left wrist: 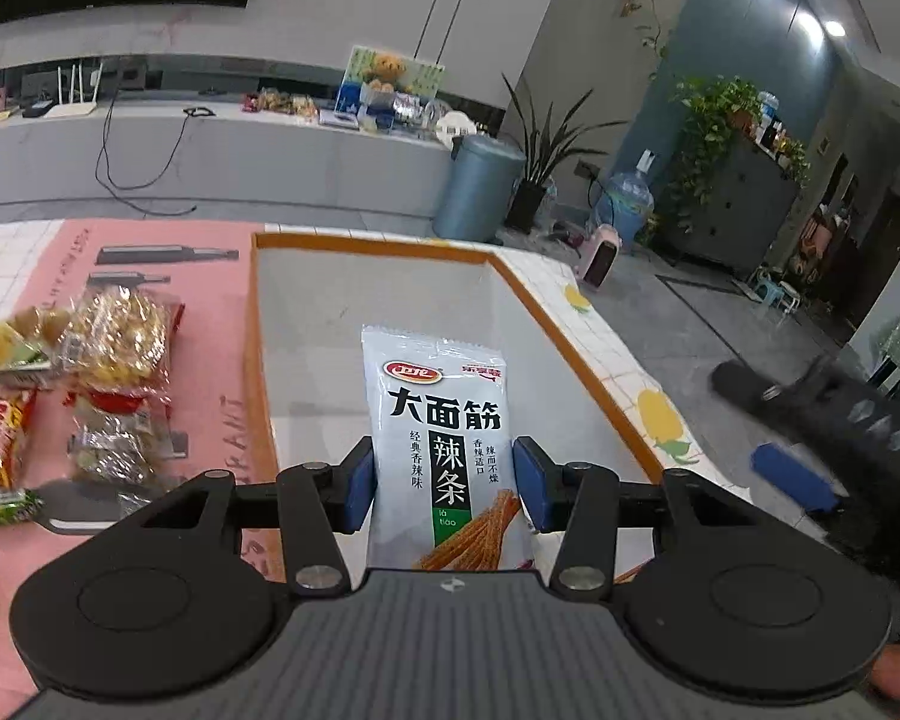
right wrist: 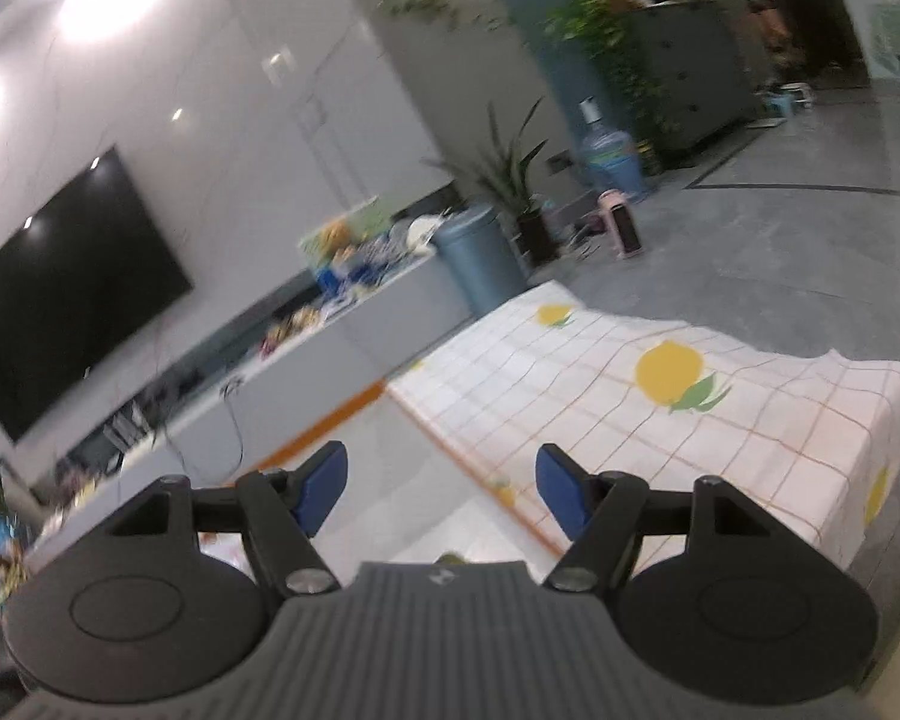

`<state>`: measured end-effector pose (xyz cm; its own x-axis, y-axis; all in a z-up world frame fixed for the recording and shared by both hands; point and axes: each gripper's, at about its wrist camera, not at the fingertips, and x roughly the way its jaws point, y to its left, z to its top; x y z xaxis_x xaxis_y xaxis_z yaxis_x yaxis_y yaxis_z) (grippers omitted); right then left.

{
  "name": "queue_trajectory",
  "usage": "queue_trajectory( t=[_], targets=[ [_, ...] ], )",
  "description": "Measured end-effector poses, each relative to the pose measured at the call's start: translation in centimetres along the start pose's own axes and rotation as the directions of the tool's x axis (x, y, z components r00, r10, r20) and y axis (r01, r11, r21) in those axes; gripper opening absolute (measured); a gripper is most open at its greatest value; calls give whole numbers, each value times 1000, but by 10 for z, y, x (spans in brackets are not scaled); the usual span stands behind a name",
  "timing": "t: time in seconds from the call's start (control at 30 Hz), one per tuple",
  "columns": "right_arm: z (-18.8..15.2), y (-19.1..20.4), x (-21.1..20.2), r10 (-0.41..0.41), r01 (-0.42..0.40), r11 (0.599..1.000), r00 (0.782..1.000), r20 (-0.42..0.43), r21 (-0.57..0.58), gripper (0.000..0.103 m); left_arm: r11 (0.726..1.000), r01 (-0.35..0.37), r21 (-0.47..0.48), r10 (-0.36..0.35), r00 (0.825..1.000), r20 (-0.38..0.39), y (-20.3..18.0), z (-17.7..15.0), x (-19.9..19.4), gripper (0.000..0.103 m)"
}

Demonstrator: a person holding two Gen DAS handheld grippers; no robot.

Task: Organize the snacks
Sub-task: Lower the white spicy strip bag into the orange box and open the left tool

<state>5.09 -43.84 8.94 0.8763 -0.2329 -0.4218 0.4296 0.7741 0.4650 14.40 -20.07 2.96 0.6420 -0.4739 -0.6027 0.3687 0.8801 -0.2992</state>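
Left wrist view: snack packs (left wrist: 108,372) lie on the pink mat at your left, not yet sorted. Your left gripper (left wrist: 444,486) is clamped on the white snack bag (left wrist: 444,438) over the white bin (left wrist: 306,324). Your right gripper (right wrist: 441,492) is apart, holding nothing.

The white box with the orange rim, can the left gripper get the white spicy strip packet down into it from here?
Probably yes. The left gripper is shut on the white spicy strip packet right over the white box with the orange rim; its floor looks bare and nothing stands between.
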Motion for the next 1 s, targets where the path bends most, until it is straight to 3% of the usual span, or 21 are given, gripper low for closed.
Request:
queue_trajectory(
  t=[0.6,0.73,1.0],
  targets=[
    [-3,4,3,21,-21,999,999,-27,-28,69,999,-39,2,39,999,-17,-2,-9,16,56],
    [-3,4,4,21,-21,999,999,-29,-29,69,999,-32,2,32,999,-3,-1,-9,14,87],
    [-2,5,5,15,-16,999,1000,-27,-36,69,999,-42,1,41,999,22,-6,-8,2,90]
  ],
)
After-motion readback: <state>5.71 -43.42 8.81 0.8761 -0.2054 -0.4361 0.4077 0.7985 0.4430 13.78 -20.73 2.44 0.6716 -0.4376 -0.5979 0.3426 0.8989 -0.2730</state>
